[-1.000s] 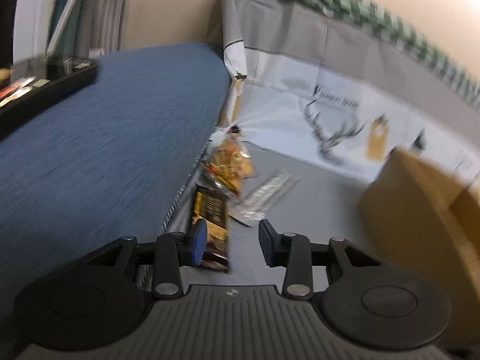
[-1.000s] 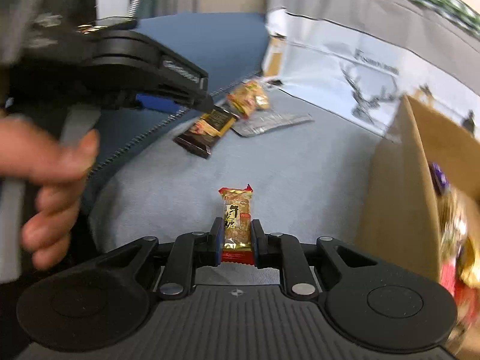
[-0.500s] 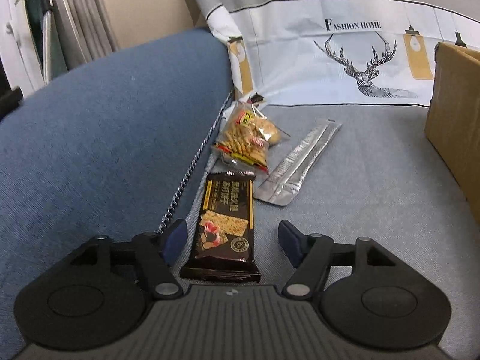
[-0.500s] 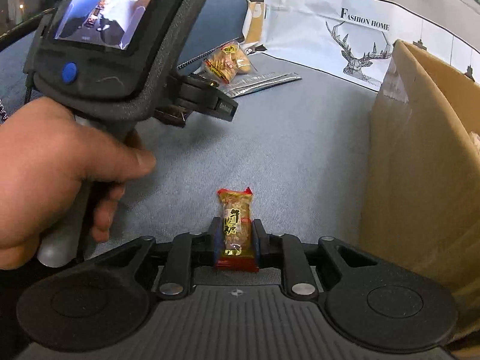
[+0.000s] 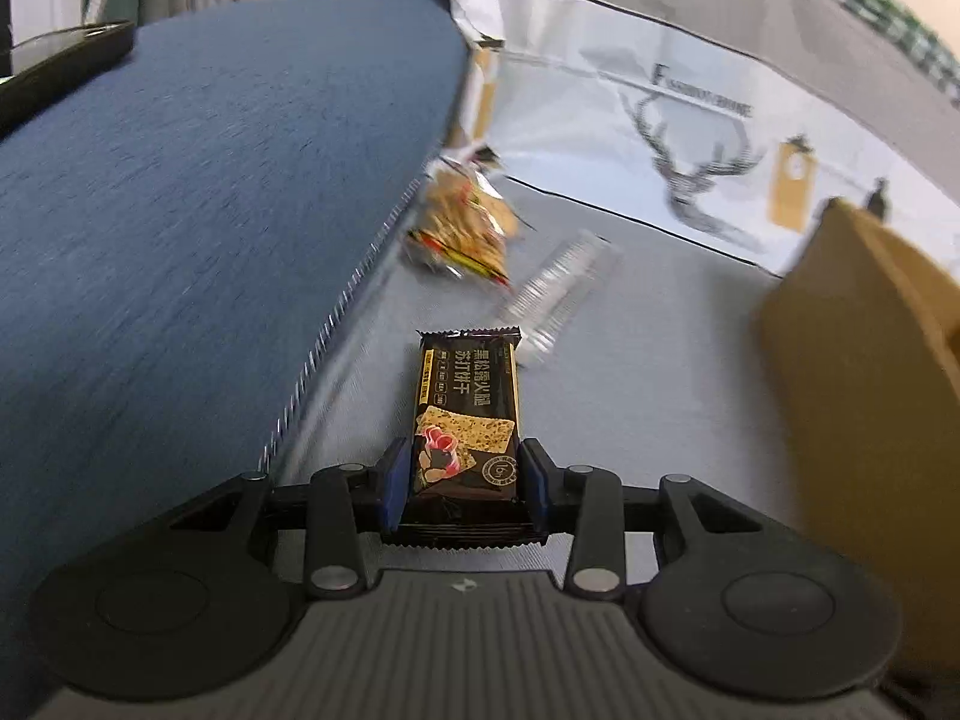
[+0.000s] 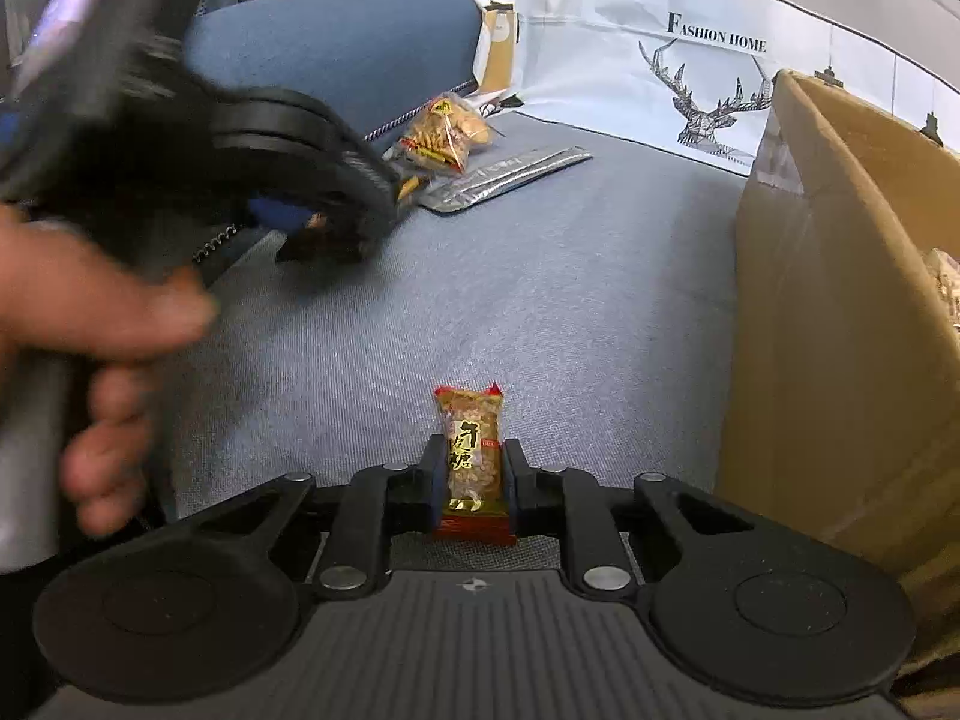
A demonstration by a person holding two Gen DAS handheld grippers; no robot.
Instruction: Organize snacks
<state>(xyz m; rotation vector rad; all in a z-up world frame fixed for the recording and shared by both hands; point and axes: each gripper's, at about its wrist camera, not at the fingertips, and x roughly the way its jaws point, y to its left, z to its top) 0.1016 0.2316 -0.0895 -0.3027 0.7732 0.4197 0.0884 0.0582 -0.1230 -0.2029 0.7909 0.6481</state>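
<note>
My left gripper (image 5: 463, 483) is shut on a black cracker bar (image 5: 467, 414) and holds it just above the grey cushion (image 5: 648, 396). My right gripper (image 6: 469, 480) is shut on a small golden candy packet (image 6: 470, 450). The left gripper also shows blurred in the right wrist view (image 6: 336, 180), left of centre. A yellow cracker bag (image 5: 462, 234) and a silver sachet (image 5: 558, 294) lie on the cushion ahead; both also show in the right wrist view, the bag (image 6: 444, 132) and the sachet (image 6: 504, 177). A cardboard box (image 6: 840, 324) stands at the right, holding snacks.
A blue cushion (image 5: 210, 228) lies to the left with a zipper seam (image 5: 336, 336) along its edge. A white deer-print cloth (image 6: 660, 60) hangs behind. A black object (image 5: 60, 66) sits at the far left. The box also shows in the left wrist view (image 5: 870, 390).
My left gripper closed on the black cracker bar and lifted it, swinging slightly. My right gripper kept holding the candy packet almost in place.
</note>
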